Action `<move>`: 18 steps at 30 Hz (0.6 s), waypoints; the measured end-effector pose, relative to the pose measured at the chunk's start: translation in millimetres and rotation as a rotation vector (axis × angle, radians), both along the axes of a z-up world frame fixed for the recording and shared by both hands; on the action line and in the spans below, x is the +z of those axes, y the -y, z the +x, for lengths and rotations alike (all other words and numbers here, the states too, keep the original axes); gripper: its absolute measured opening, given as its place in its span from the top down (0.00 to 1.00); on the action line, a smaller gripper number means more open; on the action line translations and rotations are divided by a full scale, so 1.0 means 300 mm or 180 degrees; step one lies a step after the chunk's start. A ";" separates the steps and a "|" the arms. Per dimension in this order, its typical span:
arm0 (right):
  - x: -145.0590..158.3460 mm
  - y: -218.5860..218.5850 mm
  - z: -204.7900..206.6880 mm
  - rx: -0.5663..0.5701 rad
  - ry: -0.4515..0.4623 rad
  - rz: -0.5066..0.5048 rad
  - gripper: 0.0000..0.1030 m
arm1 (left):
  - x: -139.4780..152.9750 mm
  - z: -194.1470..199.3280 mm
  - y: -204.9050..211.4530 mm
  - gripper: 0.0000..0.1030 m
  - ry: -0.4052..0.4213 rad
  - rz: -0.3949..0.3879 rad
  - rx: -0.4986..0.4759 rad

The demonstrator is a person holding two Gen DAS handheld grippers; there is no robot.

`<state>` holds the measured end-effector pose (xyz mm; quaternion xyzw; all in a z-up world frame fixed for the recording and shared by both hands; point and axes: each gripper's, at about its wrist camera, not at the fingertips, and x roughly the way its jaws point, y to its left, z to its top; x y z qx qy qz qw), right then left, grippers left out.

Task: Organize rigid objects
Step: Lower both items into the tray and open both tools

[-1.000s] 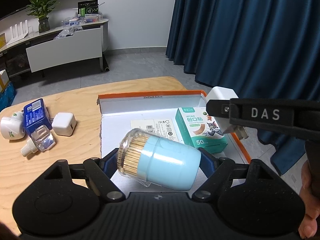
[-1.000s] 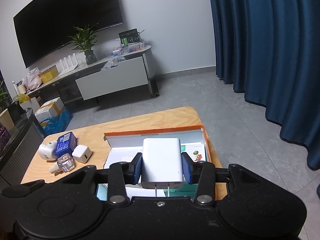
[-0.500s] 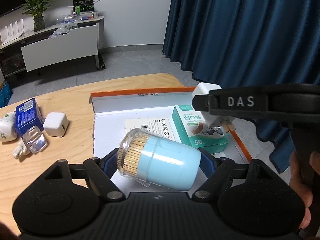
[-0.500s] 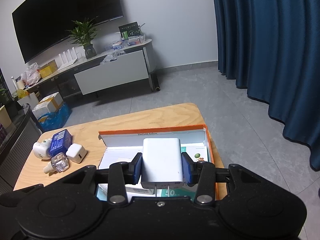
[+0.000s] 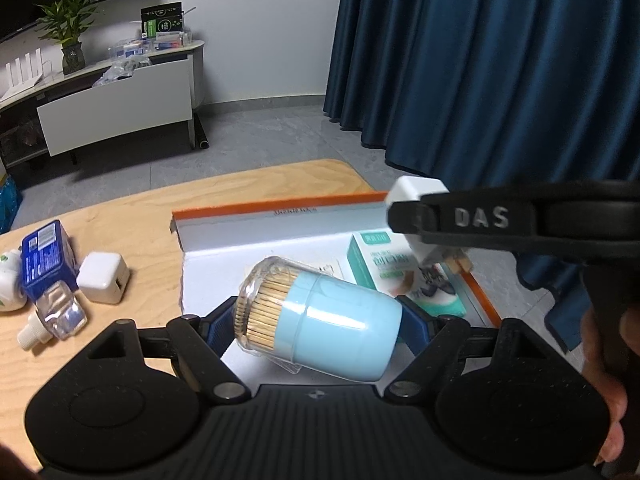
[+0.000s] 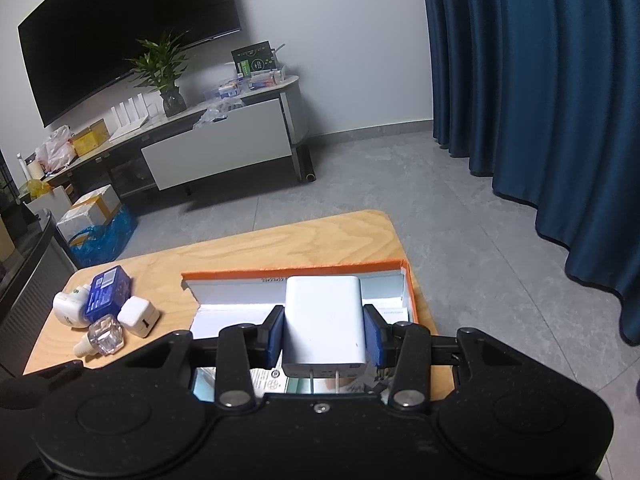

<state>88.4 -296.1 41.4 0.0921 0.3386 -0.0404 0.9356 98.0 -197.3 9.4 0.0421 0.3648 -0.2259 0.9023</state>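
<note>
Left fingers (image 5: 240,322) clamp glossy pale-blue toothpick cylinder (image 5: 320,320), clear dome end; right fingers (image 6: 276,336) pinch smooth white boxy charger (image 6: 324,324) above orange-rimmed cardboard box (image 6: 292,272).

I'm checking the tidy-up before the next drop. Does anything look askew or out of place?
Nothing is spilled or damaged. The toothpick jar lies tilted on its side in the left gripper, toothpicks still inside. Four items remain loose on the table outside the orange box, including the small white charger and blue box.
</note>
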 end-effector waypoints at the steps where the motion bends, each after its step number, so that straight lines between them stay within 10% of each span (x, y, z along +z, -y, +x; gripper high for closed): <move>1: 0.001 0.003 0.002 -0.0004 0.0004 0.0000 0.51 | 0.002 0.010 -0.001 0.20 0.0012 0.0002 0.0016; 13: -0.007 0.027 0.058 -0.0090 0.0058 0.0021 0.48 | -0.002 0.147 0.015 0.20 0.0101 0.0004 0.0114; 15: -0.005 0.042 0.066 -0.0075 0.0158 0.0127 0.26 | -0.012 0.189 0.022 0.20 0.0087 -0.0067 0.0098; 18: 0.007 0.050 0.053 -0.0153 0.0213 0.0102 0.25 | -0.020 0.235 0.029 0.15 -0.0012 -0.0145 0.0035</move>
